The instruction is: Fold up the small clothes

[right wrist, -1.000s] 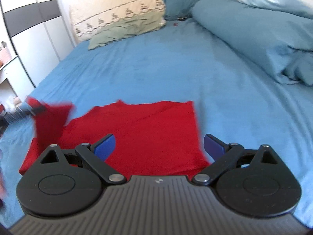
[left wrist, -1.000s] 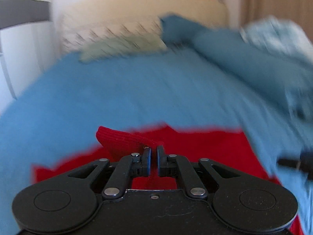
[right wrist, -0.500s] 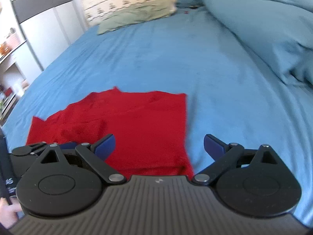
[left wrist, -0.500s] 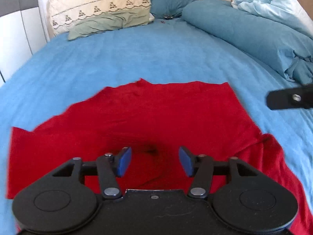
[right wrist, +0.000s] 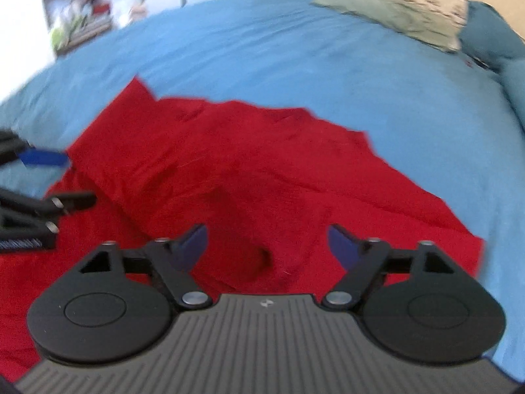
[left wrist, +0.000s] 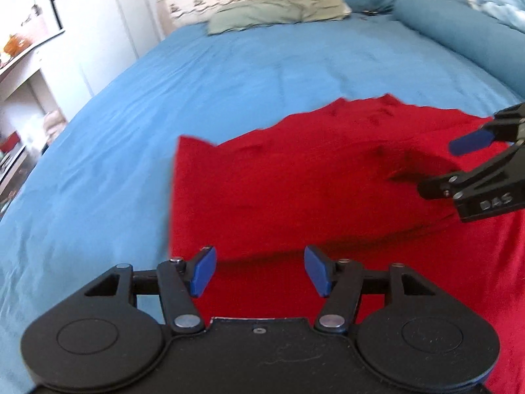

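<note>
A red garment (left wrist: 311, 184) lies partly folded on the blue bed sheet (left wrist: 197, 92), one layer doubled over the rest. My left gripper (left wrist: 259, 274) hovers over its near left part with jaws opening and nothing pressed between the blue pads. At the right edge of the left wrist view my right gripper (left wrist: 459, 167) reaches in over the cloth. In the right wrist view the same garment (right wrist: 256, 180) spreads under my right gripper (right wrist: 267, 246), whose jaws are closing with only cloth lying below them. The left gripper (right wrist: 52, 180) shows at that view's left edge.
Pillows (left wrist: 279, 10) lie against the headboard at the far end. A rolled blue duvet (left wrist: 459, 36) runs along the bed's right side. A white wardrobe and shelves (left wrist: 39, 49) stand to the left of the bed. Blue sheet surrounds the garment.
My left gripper let go of the red sleeve, opened and moved left over the garment. My right gripper swung in over the cloth, rolled and narrowed its jaws.
</note>
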`<state>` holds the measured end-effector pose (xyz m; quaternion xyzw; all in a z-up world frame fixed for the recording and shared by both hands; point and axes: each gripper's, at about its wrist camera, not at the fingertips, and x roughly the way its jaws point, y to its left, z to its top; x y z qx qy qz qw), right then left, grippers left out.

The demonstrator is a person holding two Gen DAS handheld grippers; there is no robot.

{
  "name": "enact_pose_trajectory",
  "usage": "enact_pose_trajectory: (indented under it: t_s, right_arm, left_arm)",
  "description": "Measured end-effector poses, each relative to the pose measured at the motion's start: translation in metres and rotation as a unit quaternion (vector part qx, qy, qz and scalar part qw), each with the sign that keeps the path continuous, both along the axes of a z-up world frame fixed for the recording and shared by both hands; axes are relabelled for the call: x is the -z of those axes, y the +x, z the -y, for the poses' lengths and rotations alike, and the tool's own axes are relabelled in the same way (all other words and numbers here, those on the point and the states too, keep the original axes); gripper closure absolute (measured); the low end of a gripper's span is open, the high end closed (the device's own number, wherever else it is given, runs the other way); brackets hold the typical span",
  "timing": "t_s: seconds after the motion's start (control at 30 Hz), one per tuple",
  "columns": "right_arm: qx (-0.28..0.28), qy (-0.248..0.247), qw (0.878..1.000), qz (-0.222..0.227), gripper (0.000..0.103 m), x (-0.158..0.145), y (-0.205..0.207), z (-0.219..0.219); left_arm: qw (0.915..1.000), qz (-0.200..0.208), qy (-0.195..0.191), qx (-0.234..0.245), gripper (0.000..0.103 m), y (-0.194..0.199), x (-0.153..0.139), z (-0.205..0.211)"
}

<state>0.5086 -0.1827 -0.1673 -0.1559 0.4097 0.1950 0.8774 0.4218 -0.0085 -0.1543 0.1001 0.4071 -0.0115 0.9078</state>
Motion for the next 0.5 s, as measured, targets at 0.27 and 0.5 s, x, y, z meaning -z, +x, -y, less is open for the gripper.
enact_pose_trajectory:
  t_s: [0.27, 0.5]
  right_arm:
    - [0.087, -0.009, 0.995, 0.04, 0.08, -0.011, 0.001, 0.025]
    - [0.226, 0.086, 0.97, -0.026, 0.034, 0.009, -0.015, 0.096]
  left_arm:
    - [0.9999, 0.004, -0.006, -0.014, 0.038, 0.0, -0.004, -0.026]
    - [0.9998, -0.006, 0.0, -0.017, 0.038, 0.008, 0.005, -0.035]
